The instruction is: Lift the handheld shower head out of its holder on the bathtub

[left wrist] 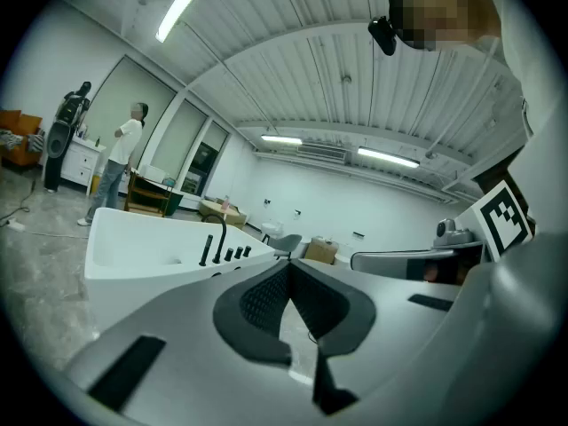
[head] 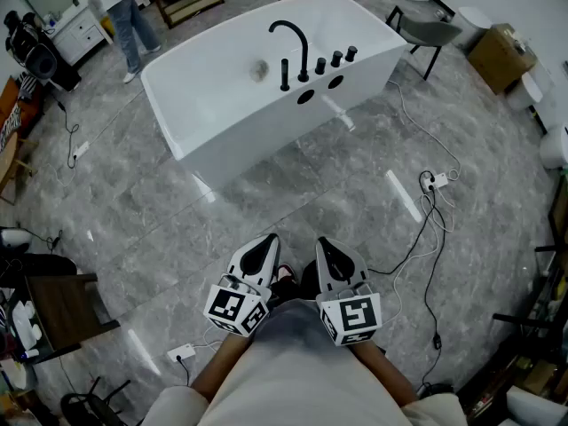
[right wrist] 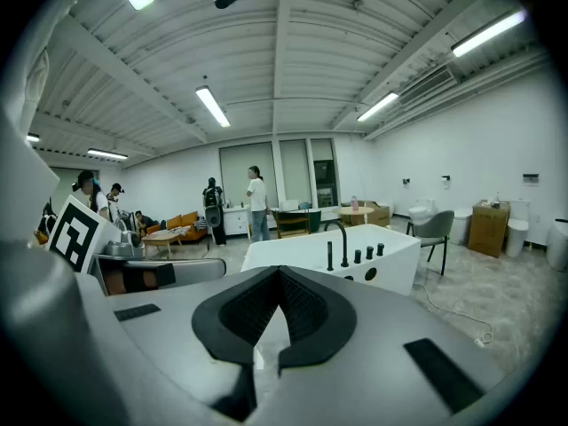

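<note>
The white bathtub (head: 222, 114) stands on the grey floor far ahead of me. On its rim, a slim black handheld shower head (head: 285, 74) stands upright in its holder beside the curved black faucet (head: 293, 38) and three black knobs (head: 335, 59). The shower head (left wrist: 206, 249) is small in the left gripper view, and the shower head (right wrist: 330, 256) is just as distant in the right gripper view. My left gripper (head: 264, 242) and right gripper (head: 325, 245) are held side by side close to my body, both shut and empty, far from the tub.
Black and white cables and a power strip (head: 435, 182) lie on the floor to the right. A grey chair (head: 426, 29) and a cardboard box (head: 497, 56) stand behind the tub. A person (head: 120, 7) stands at the far left. A dark wooden table (head: 62, 304) is at my left.
</note>
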`<state>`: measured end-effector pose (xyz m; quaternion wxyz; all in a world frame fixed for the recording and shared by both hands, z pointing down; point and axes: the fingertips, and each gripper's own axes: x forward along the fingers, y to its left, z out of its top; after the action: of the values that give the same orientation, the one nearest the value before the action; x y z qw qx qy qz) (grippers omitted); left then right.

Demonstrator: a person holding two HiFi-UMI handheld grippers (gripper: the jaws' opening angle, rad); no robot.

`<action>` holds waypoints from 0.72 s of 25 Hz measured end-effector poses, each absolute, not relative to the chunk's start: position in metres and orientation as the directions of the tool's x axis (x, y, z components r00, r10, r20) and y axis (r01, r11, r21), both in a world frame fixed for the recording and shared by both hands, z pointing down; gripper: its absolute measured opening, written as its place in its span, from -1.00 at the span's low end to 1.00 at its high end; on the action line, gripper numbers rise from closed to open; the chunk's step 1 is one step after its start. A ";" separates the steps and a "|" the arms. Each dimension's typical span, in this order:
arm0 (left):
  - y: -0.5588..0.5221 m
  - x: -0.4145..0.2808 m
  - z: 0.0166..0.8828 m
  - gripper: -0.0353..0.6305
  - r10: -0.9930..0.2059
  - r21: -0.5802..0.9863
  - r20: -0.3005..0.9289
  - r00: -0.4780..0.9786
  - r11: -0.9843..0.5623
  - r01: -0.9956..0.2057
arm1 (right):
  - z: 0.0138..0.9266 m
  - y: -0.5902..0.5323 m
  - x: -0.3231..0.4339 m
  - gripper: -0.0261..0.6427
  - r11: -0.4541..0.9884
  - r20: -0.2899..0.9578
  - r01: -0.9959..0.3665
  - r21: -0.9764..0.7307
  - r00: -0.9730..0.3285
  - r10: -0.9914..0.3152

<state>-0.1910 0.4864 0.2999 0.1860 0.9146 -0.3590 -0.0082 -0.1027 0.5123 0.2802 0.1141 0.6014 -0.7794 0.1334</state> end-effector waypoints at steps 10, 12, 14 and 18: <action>0.476 -0.189 0.293 -0.88 -0.651 0.316 0.127 0.748 -0.689 -0.653 | 0.280 0.504 -0.105 -0.87 0.247 0.338 -0.966 -0.074 -0.257 -0.905; 0.472 -0.187 0.297 -0.88 -0.649 0.316 0.141 0.747 -0.686 -0.656 | 0.280 0.500 -0.101 -0.87 0.241 0.334 -0.967 -0.080 -0.254 -0.908; 0.467 -0.183 0.300 -0.88 -0.649 0.321 0.151 0.746 -0.681 -0.658 | 0.279 0.494 -0.096 -0.86 0.235 0.329 -0.968 -0.087 -0.250 -0.911; 0.453 -0.170 0.298 -0.88 -0.652 0.325 0.158 0.742 -0.675 -0.662 | 0.279 0.479 -0.080 -0.86 0.232 0.341 -0.968 -0.091 -0.249 -0.907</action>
<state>-0.1697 0.4533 0.2981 0.1835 0.9150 -0.3591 0.0144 -0.0802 0.4794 0.2788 0.1084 0.6031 -0.7773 0.1427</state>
